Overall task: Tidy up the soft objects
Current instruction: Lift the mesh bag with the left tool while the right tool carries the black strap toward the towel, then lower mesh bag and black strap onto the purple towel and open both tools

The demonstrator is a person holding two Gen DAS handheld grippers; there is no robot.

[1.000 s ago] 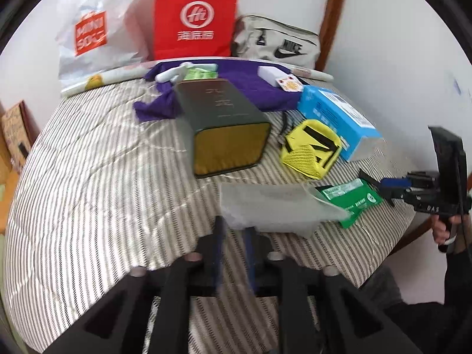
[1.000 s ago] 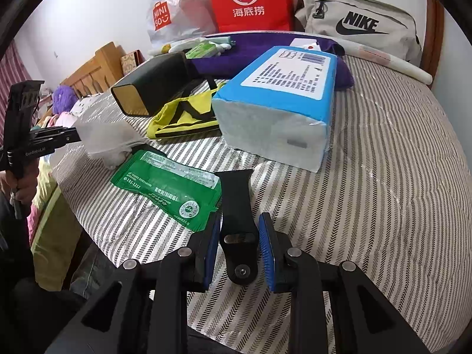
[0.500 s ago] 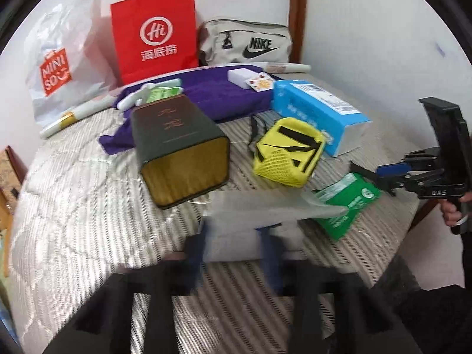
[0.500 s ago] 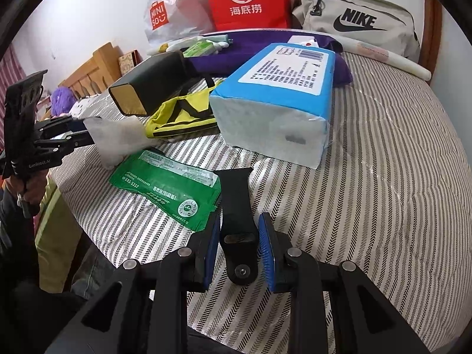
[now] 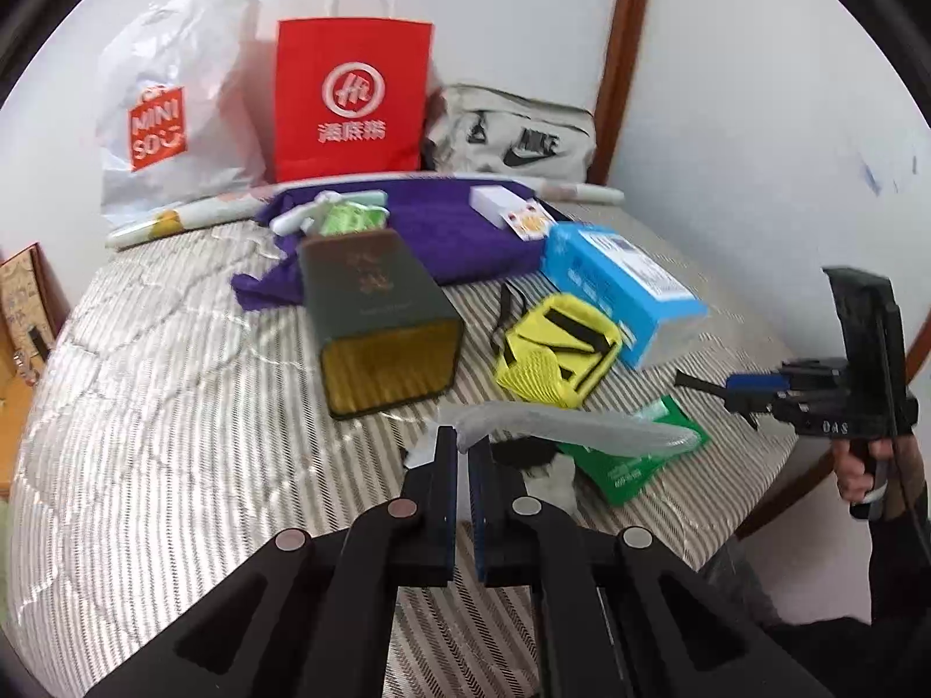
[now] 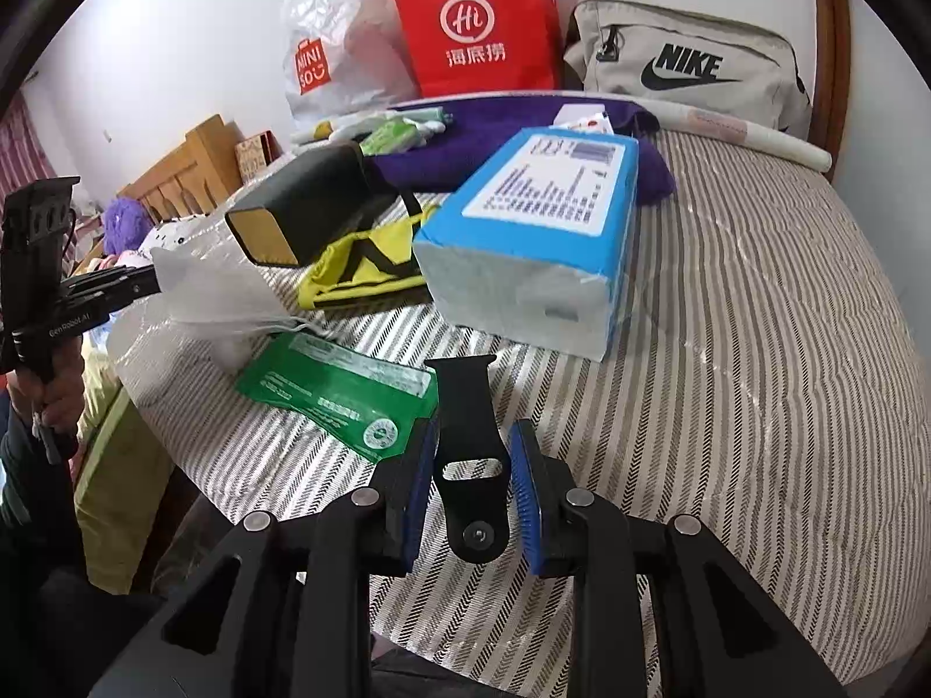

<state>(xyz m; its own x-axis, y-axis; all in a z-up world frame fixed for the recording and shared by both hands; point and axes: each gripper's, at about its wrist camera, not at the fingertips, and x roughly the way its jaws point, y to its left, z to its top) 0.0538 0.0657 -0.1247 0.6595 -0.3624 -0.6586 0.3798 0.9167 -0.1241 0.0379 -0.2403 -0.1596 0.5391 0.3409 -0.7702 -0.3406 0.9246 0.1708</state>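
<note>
Translucent white plastic, a thin crinkled bag point(image 5: 558, 427), is pinched at one corner between the nearly closed fingers of the left gripper point(image 5: 462, 448), and the rest of it trails off to that gripper's right, lifted above the striped bed cover point(image 5: 174, 436). Just beneath the hanging bag lies a green packet point(image 5: 634, 465), flat on the cover. Straight ahead of the left gripper sits a dark green box point(image 5: 372, 314) on its side with its gold end facing the tool; ahead and to the right are a yellow mesh pouch point(image 5: 553, 358) and, touching it, a blue tissue pack point(image 5: 617, 291). Farther ahead a purple cloth point(image 5: 442, 232) spreads toward the wall.

The right gripper point(image 6: 468, 465) hangs low over the bed's near edge, its blue-padded fingers set narrowly apart with only its own black centre tab between them, gripping nothing. The green packet lies just ahead and to its left, the blue tissue pack straight ahead, and the bag is well off to its left, beyond the packet.
</note>
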